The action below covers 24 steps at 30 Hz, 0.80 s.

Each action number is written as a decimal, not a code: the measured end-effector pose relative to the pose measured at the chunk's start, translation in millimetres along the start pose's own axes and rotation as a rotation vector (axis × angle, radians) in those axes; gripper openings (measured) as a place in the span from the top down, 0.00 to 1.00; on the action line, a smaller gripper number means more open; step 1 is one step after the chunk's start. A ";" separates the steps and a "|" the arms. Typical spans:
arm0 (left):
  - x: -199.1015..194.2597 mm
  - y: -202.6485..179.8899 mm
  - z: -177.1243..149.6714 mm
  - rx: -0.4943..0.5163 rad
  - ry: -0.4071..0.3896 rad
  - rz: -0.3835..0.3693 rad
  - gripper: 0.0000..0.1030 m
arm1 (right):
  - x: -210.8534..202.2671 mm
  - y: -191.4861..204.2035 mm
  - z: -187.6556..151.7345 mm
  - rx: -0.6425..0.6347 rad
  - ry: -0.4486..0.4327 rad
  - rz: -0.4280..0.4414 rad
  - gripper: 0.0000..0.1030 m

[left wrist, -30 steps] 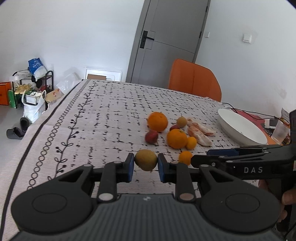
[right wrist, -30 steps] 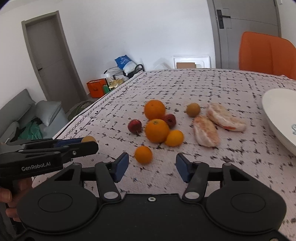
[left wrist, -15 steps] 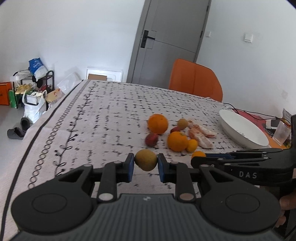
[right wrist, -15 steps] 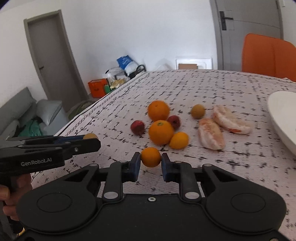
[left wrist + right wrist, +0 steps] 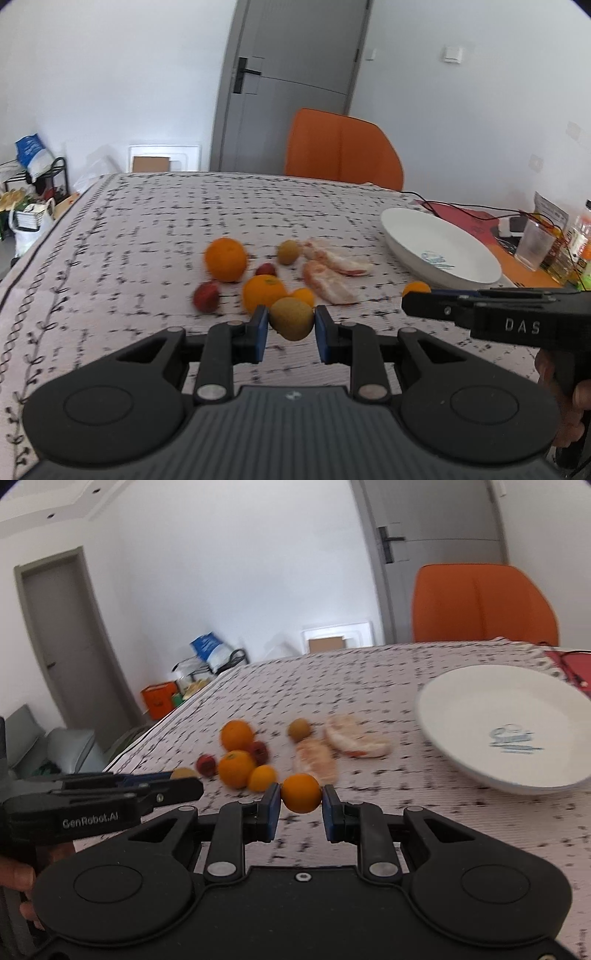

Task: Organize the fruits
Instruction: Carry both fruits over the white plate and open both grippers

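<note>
so the white plate [image 5: 476, 746] sat ahead and off to the right of both grippers, nearer the right one, and I'd guess both fruits were headed there; left gripper [image 5: 289, 328] was clamped on a greenish-brown fruit [image 5: 291, 318], right gripper [image 5: 300, 808] on a small orange [image 5: 300, 793], both lifted off the table [image 5: 155, 221]; rest of the fruit lay to the plate's left; writing: "DAS" and "GenRobot.AI" on the grippers; the plate's blue logo was unreadable

Black-dashed pale tablecloth [image 5: 155, 221], white plate [image 5: 476, 716], orange chair [image 5: 343, 147], grey door [image 5: 291, 85].
</note>
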<state>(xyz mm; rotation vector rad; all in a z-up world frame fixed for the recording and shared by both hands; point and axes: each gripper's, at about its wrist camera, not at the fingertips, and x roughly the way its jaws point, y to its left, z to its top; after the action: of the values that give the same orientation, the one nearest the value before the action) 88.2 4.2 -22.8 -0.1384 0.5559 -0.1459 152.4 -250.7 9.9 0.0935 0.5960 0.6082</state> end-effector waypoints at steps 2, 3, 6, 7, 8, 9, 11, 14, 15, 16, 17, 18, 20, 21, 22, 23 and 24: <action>2.1 -8.2 2.0 0.012 -0.002 -0.011 0.76 | -5.9 -6.0 0.9 0.011 -0.018 -0.015 0.78; 2.8 -12.2 3.3 0.020 -0.004 -0.016 0.76 | -9.8 -10.1 1.3 0.017 -0.028 -0.025 0.78; 4.5 -20.4 8.1 0.035 -0.010 -0.022 0.76 | -16.5 -18.4 1.3 0.029 -0.056 -0.046 0.78; 5.5 -23.8 10.1 0.040 -0.013 -0.023 0.76 | -19.1 -21.8 1.3 0.035 -0.065 -0.054 0.78; 6.4 -26.8 12.3 0.046 -0.017 -0.024 0.76 | -21.4 -24.6 0.8 0.041 -0.073 -0.061 0.78; 6.8 -29.8 14.3 0.051 -0.021 -0.024 0.76 | -24.1 -28.0 0.8 0.047 -0.082 -0.067 0.78; 8.4 -36.4 18.3 0.063 -0.028 -0.027 0.76 | -28.8 -33.6 0.9 0.058 -0.097 -0.082 0.78; 12.6 -46.7 22.5 0.075 -0.032 -0.031 0.76 | -35.8 -42.2 -0.3 0.069 -0.114 -0.103 0.78; 14.4 -50.1 23.9 0.080 -0.033 -0.033 0.76 | -38.1 -45.1 -0.7 0.072 -0.121 -0.113 0.78; 15.6 -53.4 25.2 0.085 -0.034 -0.035 0.76 | -40.8 -47.2 -1.2 0.072 -0.129 -0.123 0.78; 17.0 -56.7 26.2 0.091 -0.036 -0.036 0.76 | -43.0 -49.6 -1.8 0.072 -0.136 -0.131 0.78; 18.6 -59.9 27.0 0.096 -0.036 -0.038 0.76 | -45.1 -52.4 -1.9 0.072 -0.143 -0.141 0.78; 22.0 -66.2 29.3 0.103 -0.036 -0.044 0.76 | -48.2 -57.6 -1.9 0.077 -0.154 -0.152 0.78; 24.0 -69.5 30.5 0.106 -0.036 -0.046 0.76 | -49.6 -60.3 -2.0 0.081 -0.159 -0.157 0.78; 25.0 -72.6 31.3 0.109 -0.037 -0.048 0.76 | -50.9 -63.5 -2.0 0.085 -0.164 -0.163 0.78; 26.5 -75.4 32.5 0.113 -0.038 -0.051 0.75 | -51.6 -66.5 -2.1 0.089 -0.168 -0.167 0.78; 27.8 -78.5 33.7 0.118 -0.041 -0.053 0.76 | -52.3 -69.7 -2.2 0.093 -0.172 -0.172 0.78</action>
<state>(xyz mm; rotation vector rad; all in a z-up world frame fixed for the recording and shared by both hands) 121.7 -74.6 4.6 -0.0408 0.5019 -0.2263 152.3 -337.6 16.5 0.1786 0.4599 0.4011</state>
